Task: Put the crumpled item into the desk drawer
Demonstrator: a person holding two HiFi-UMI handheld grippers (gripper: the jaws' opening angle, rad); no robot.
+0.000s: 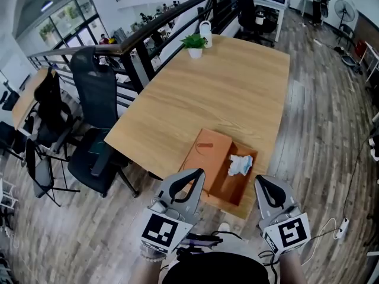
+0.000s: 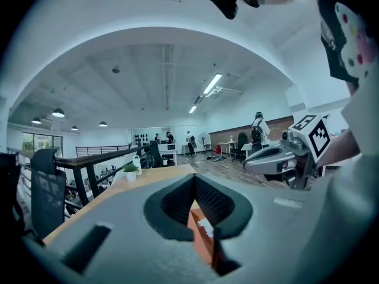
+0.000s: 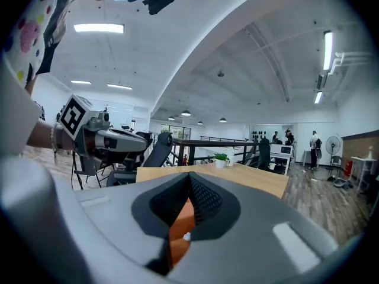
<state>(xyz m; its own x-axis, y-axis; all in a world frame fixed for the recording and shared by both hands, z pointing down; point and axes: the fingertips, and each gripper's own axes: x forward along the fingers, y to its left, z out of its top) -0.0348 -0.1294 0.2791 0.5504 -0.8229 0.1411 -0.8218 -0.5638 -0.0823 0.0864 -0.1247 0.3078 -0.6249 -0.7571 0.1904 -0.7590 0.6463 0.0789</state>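
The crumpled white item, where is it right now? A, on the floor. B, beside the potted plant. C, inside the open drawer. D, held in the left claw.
C: the crumpled white item lies inside the open drawer, away from the plant and off the floor.

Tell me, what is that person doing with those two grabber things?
A person holds a gripper in each hand near the front edge of the wooden table. The left gripper and the right gripper are both shut and hold nothing. The crumpled white item already lies in the open drawer of the small orange box. The drawer is not pushed shut yet.
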